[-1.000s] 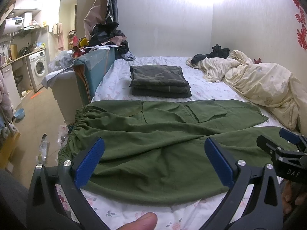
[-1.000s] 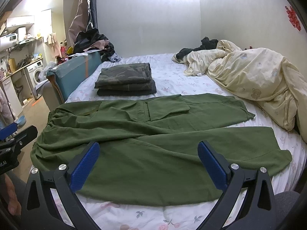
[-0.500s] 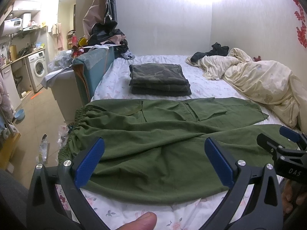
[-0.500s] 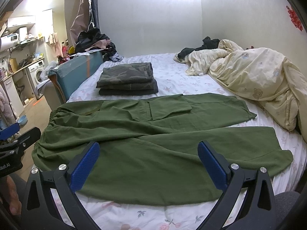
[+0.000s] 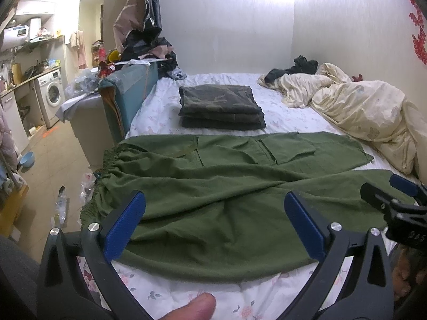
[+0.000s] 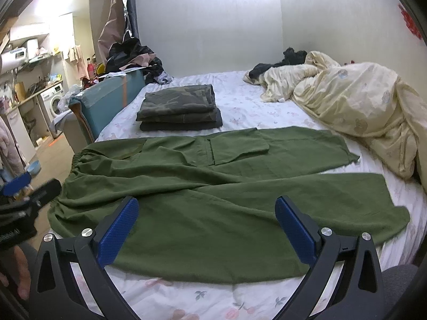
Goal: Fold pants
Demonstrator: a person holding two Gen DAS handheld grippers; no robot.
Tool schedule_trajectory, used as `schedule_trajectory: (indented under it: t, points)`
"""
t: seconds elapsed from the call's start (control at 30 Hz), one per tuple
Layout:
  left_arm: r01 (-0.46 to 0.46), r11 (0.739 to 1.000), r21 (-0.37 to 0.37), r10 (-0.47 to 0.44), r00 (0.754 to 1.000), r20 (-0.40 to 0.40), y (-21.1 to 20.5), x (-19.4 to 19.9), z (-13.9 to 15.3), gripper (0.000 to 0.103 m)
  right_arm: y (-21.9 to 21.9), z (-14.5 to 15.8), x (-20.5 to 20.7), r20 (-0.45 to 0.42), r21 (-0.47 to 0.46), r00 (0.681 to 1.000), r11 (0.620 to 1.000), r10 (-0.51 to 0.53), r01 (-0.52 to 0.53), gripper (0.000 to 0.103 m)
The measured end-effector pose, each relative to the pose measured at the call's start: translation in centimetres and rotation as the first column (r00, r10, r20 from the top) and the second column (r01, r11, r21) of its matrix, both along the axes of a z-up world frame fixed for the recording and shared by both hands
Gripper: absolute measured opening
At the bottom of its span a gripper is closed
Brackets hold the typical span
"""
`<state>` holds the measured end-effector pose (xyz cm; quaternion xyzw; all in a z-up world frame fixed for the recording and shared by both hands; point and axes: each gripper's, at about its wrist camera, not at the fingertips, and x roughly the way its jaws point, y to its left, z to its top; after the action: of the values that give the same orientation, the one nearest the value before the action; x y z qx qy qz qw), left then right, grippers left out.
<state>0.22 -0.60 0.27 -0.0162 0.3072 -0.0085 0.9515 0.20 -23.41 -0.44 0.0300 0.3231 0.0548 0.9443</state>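
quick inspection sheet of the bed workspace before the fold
surface: bed sheet, white floral, mostly covered
job's things: green pants spread flat, waistband left, legs right, unfolded
clutter: folded camo stack behind pants; cream duvet bunched right
grippers: left claw open above pants; right claw open, holding nothing
cables: nothing seen
surroundings: teal box, washing machine at left
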Motion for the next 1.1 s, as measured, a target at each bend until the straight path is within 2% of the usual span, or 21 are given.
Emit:
schedule_trajectory:
  t: [0.13,0.2,0.27,0.33,0.37,0.43,0.47,0.5,0.53,0.57,0.6,0.63,0.7,0.73,0.8,0.87,0.93,0.97,1.03,1.1]
  points:
    - [-0.023,0.998,-0.05,0.02,0.997,-0.071,1.6,0.9,-1.2,0.102,-0.3,0.3,-0.3,-0.012,0.022,1.0,1.0,0.009,-0.009,0.103]
    - [-0.094,0.992,-0.087,0.082,0.988,-0.129,3.6,1.7,-2.2,0.102,-0.8,0.5,-0.4,-0.014,0.031,1.0,0.999,0.011,-0.01,0.103]
    - [-0.183,0.975,-0.125,0.159,0.97,-0.185,5.9,2.4,-3.3,0.102,-0.7,0.7,-0.5,-0.002,0.009,1.0,1.0,0.017,-0.017,0.103]
    - [-0.278,0.947,-0.16,0.232,0.938,-0.256,8.6,2.8,-4.9,0.102,-0.6,1.0,-0.7,0.008,0.012,0.999,0.999,0.044,-0.044,0.103]
    - [-0.347,0.921,-0.175,0.286,0.911,-0.297,10.5,3.0,-5.8,0.102,-0.7,1.1,-0.7,0.01,0.024,0.998,0.998,0.057,-0.057,0.103]
    - [-0.428,0.885,-0.183,0.353,0.873,-0.335,12.8,2.9,-6.8,0.102,-0.6,1.2,-0.5,0.009,0.037,0.998,0.997,0.067,-0.067,0.103]
    - [-0.473,0.862,-0.184,0.39,0.849,-0.356,14.3,2.9,-7.3,0.102,-0.7,1.2,-0.4,0.007,0.043,0.998,0.997,0.07,-0.07,0.103]
    - [-0.531,0.828,-0.18,0.439,0.814,-0.381,16.1,2.8,-8.0,0.102,-0.9,1.2,-0.3,0.003,0.051,0.997,0.996,0.072,-0.072,0.103]
    - [-0.561,0.808,-0.179,0.465,0.794,-0.393,17.0,2.8,-8.5,0.102,-0.9,1.2,-0.2,-0.001,0.059,0.997,0.996,0.073,-0.072,0.103]
    - [-0.604,0.776,-0.179,0.5,0.763,-0.409,18.4,2.6,-9.1,0.102,-1.3,1.2,0.1,-0.01,0.078,0.997,0.994,0.072,-0.071,0.103]
    - [-0.661,0.727,-0.184,0.544,0.719,-0.433,20.2,2.4,-10.1,0.102,-1.5,1.1,0.2,-0.018,0.092,0.997,0.993,0.071,-0.069,0.103]
    - [-0.687,0.702,-0.189,0.563,0.697,-0.444,21.1,2.3,-10.6,0.101,-1.7,1.0,0.5,-0.029,0.108,0.997,0.992,0.071,-0.068,0.103]
    - [-0.742,0.633,-0.221,0.596,0.65,-0.472,23.5,2.0,-12.4,0.101,-2.0,0.7,0.9,-0.051,0.134,0.996,0.989,0.071,-0.064,0.103]
    - [-0.754,0.613,-0.236,0.599,0.638,-0.484,24.2,1.9,-13.1,0.101,-2.1,0.6,1.1,-0.058,0.146,0.996,0.987,0.072,-0.063,0.103]
    - [-0.768,0.58,-0.272,0.597,0.628,-0.5,25.0,2.0,-14.9,0.098,-2.5,0.3,1.4,-0.079,0.177,0.994,0.983,0.072,-0.057,0.103]
    - [-0.766,0.571,-0.296,0.584,0.632,-0.509,25.4,2.4,-16.5,0.091,-2.9,0.1,1.8,-0.094,0.199,0.993,0.979,0.068,-0.049,0.103]
    - [-0.76,0.571,-0.31,0.572,0.639,-0.515,25.3,3.4,-17.4,0.089,-3.1,-0.2,1.9,-0.103,0.199,0.993,0.979,0.06,-0.038,0.103]
    - [-0.763,0.56,-0.324,0.574,0.639,-0.513,25.5,3.7,-17.9,0.088,-3.2,-0.3,2.0,-0.11,0.197,0.992,0.98,0.054,-0.032,0.103]
    - [-0.772,0.534,-0.343,0.573,0.63,-0.525,25.8,4.7,-19.3,0.088,-3.3,-0.6,2.1,-0.121,0.186,0.992,0.982,0.044,-0.021,0.103]
    - [-0.783,0.487,-0.386,0.555,0.619,-0.556,26.3,5.1,-20.8,0.089,-3.4,-0.9,2.3,-0.134,0.169,0.99,0.986,0.032,-0.009,0.103]
